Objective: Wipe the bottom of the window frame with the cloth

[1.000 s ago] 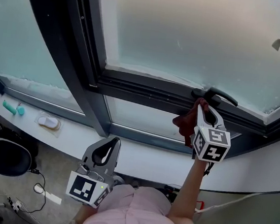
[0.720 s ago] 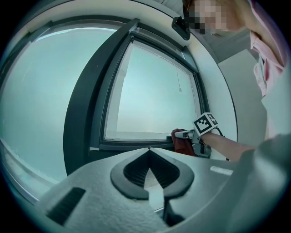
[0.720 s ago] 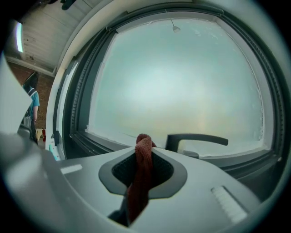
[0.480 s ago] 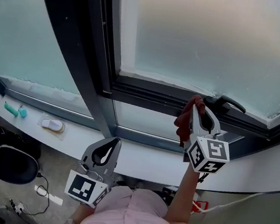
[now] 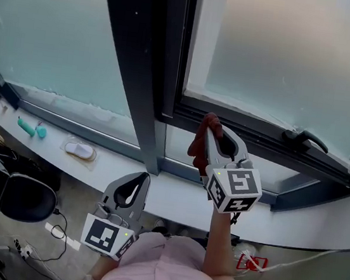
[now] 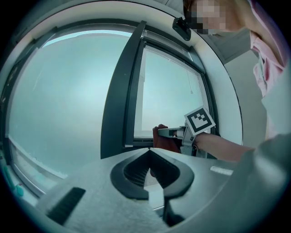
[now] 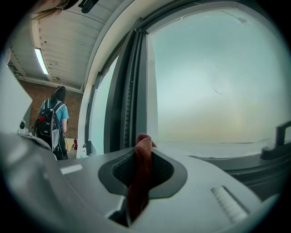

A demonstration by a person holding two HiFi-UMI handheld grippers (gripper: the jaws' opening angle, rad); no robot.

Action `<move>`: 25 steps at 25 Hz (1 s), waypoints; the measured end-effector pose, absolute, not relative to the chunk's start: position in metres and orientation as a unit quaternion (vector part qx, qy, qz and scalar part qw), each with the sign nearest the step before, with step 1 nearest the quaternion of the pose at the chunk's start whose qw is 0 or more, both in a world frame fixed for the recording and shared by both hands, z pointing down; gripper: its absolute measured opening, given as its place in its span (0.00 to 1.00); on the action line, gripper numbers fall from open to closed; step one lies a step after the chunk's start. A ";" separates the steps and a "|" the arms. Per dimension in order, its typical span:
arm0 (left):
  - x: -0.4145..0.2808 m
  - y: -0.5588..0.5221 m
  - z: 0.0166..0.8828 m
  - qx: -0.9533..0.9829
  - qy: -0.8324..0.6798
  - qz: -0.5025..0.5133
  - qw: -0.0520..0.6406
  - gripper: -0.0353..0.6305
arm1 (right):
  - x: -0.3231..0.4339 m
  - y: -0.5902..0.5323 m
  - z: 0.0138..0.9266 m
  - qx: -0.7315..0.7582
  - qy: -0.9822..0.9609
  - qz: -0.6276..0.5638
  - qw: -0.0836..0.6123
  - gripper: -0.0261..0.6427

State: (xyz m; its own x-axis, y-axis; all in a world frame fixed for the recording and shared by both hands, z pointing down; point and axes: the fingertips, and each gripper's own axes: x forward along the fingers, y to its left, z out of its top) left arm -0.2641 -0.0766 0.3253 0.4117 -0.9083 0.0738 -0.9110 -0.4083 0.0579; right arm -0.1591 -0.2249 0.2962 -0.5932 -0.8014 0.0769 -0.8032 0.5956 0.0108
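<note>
Where the right gripper [image 5: 209, 131] is raised to the window, its jaws are clamped on a dark red cloth [image 5: 197, 144], bunched at the tips against the window frame [image 5: 252, 137] bottom rail, near its left corner; the rail's long axis runs off rightward toward the handle [image 5: 303, 139]. Left gripper [image 5: 135, 187]: closed, empty, low, well apart. Writing: none legible, only square patterns on the marker cubes [image 5: 233, 190]

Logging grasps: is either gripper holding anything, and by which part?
The right gripper is shut on the red cloth, pinching a bunched fold with a little poking past the tips. The left gripper is shut, empty.
</note>
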 end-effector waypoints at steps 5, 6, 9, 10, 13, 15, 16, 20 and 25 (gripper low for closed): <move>-0.289 -0.074 0.328 0.831 -0.555 0.017 0.043 0.05 | -0.198 -0.227 0.308 0.430 -0.901 0.015 0.048 0.11; -0.293 -0.074 0.328 0.829 -0.557 0.017 0.043 0.05 | -0.204 -0.228 0.310 0.427 -0.903 0.016 0.051 0.11; -0.304 -0.074 0.328 0.825 -0.563 0.015 0.045 0.05 | -0.219 -0.232 0.316 0.419 -0.906 0.018 0.060 0.11; -0.307 -0.074 0.328 0.824 -0.565 0.015 0.045 0.05 | -0.223 -0.234 0.318 0.417 -0.907 0.020 0.063 0.11; -0.315 -0.077 0.329 0.821 -0.569 0.012 0.045 0.05 | -0.232 -0.241 0.326 0.414 -0.907 0.024 0.073 0.11; -0.319 -0.080 0.329 0.820 -0.570 0.012 0.045 0.05 | -0.236 -0.248 0.331 0.417 -0.905 0.023 0.081 0.11; -0.320 -0.082 0.329 0.820 -0.570 0.012 0.045 0.05 | -0.237 -0.250 0.333 0.418 -0.904 0.022 0.085 0.11; -0.323 -0.087 0.329 0.820 -0.570 0.014 0.046 0.05 | -0.239 -0.255 0.334 0.425 -0.901 0.009 0.089 0.11; -0.316 -0.094 0.327 0.827 -0.560 0.013 0.044 0.05 | -0.243 -0.256 0.331 0.418 -0.903 -0.010 0.102 0.11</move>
State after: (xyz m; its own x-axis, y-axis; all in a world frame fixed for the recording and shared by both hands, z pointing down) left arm -0.3157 -0.0936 0.3275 0.3722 -0.9254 0.0714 -0.9278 -0.3687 0.0575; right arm -0.2428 -0.2561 0.3310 -0.6293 -0.7569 0.1762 -0.7530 0.6499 0.1026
